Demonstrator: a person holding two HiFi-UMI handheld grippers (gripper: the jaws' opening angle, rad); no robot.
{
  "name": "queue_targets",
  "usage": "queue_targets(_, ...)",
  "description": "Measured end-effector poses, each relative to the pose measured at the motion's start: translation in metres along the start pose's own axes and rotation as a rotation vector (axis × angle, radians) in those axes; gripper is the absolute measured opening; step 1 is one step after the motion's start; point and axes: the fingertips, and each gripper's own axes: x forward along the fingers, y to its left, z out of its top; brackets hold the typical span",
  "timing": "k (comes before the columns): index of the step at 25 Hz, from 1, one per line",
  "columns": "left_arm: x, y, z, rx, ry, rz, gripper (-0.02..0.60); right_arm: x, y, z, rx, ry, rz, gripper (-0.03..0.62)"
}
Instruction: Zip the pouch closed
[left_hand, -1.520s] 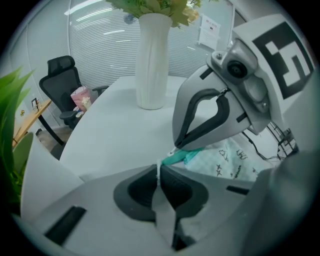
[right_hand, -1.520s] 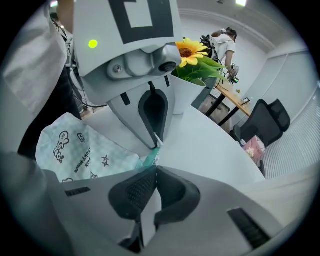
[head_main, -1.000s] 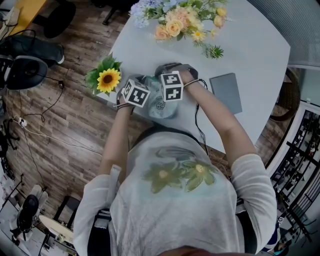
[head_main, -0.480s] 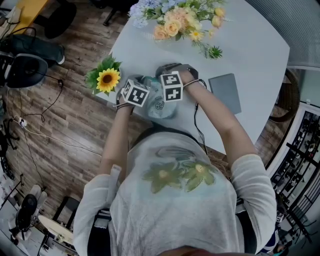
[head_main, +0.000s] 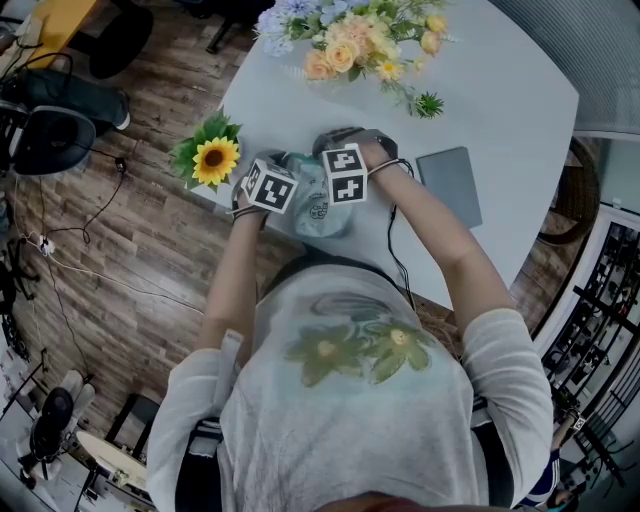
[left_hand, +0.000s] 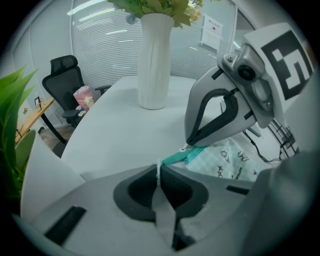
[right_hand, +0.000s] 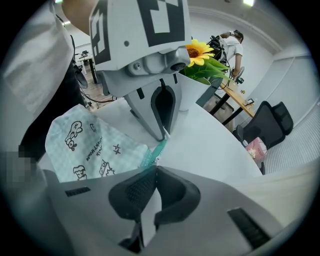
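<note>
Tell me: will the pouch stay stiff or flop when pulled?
Probably floppy: the pouch is thin, wrinkled fabric. Likely light, so it could slide on the smooth table unless the left hand-held gripper, shut on its end, anchors it.

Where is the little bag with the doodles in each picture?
Head view: pouch, upper middle, near the table edge.
Left gripper view: pouch, right of middle.
Right gripper view: pouch, left side.
Shared landmark: the white table beneath it.

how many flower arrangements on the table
2: a pastel bouquet at the far end of the table, and a sunflower at its left edge. None seem hidden.
</note>
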Motion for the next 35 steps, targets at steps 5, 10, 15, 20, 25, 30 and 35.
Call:
queue_targets(5, 0.001, 0.003, 0.001, 0.003, -0.003, 0.016, 0.028, -0.003, 0.002, -0.003, -0.017, -0.003, 0.0, 0.017)
queue_targets(10, 0.002, 0.0, 0.001, -0.011, -0.009, 0.007, 0.028, -0.004, 0.003, -0.003, -0.017, -0.008, -0.002, 0.017)
queue_targets(15, 0.002, 0.0, 0.001, -0.014, -0.01, 0.01, 0.028, -0.005, 0.006, -0.004, -0.026, -0.001, 0.011, 0.017)
queue_targets(20, 0.001, 0.001, 0.001, -0.014, -0.011, 0.011, 0.028, -0.008, 0.007, -0.004, -0.029, -0.002, 0.004, 0.017)
queue_targets(25, 0.001, 0.001, 0.001, -0.019, -0.011, 0.011, 0.028, -0.01, 0.009, -0.005, -0.038, 0.001, 0.01, 0.017)
queue_targets(30, 0.001, 0.0, 0.001, -0.022, -0.013, 0.016, 0.028, -0.011, 0.011, -0.005, -0.052, 0.008, 0.012, 0.017)
queue_targets(35, 0.0, 0.0, 0.002, -0.026, -0.013, 0.016, 0.028, -0.013, 0.013, -0.003, -0.075, 0.024, 0.019, 0.017)
